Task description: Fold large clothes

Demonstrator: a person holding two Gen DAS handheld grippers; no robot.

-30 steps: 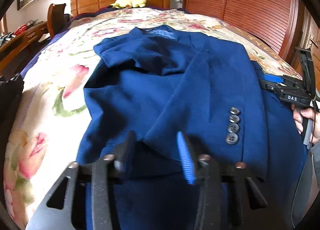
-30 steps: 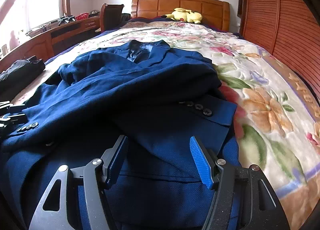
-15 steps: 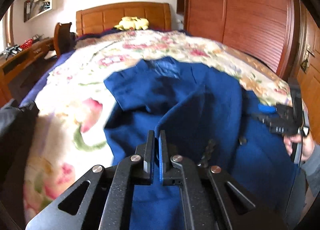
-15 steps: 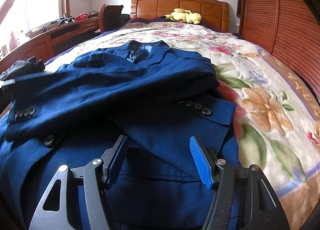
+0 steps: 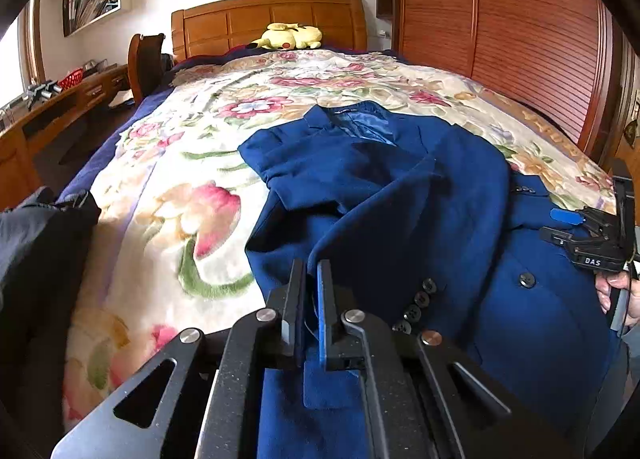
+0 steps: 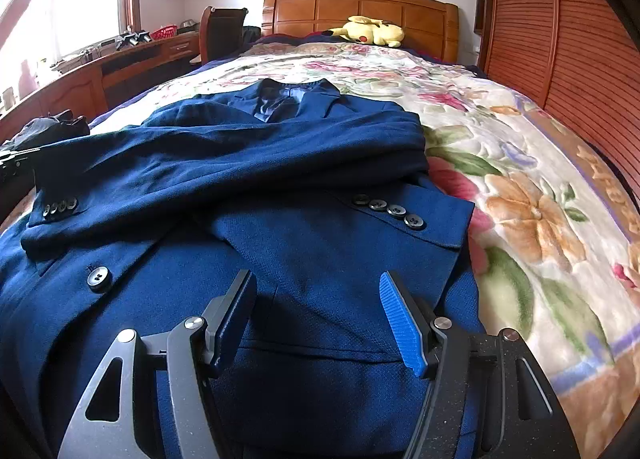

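**Sleeve cuff pinched and lifted across the jacket**

My left claw (image 5: 307, 301) has gone from wide a second ago to narrow — its fingers now clamp a fold of blue cloth at the cuff of the sleeve (image 5: 400, 243), right beside the row of cuff buttons (image 5: 416, 305). The blue jacket (image 6: 280, 227) lies face-up on the bed (image 6: 520, 179), collar toward the headboard (image 6: 360, 15), and this sleeve has been pulled up and is draped across the jacket's chest. I judge that the sleeve-folding step is under way: both sleeves look crossed over the front (the other one already rests flat, its cuff near the jacket's right edge).

My right claw (image 6: 316, 319) has not moved — jaws wide, holding nothing, hovering over the jacket's lower front.

What I cannot make out: how much cloth sits between the left fingers, since the claw's own body covers the hem below it. The jacket's bottom edge is cut off in both views, and its far-left side is hidden beneath the lifted sleeve.
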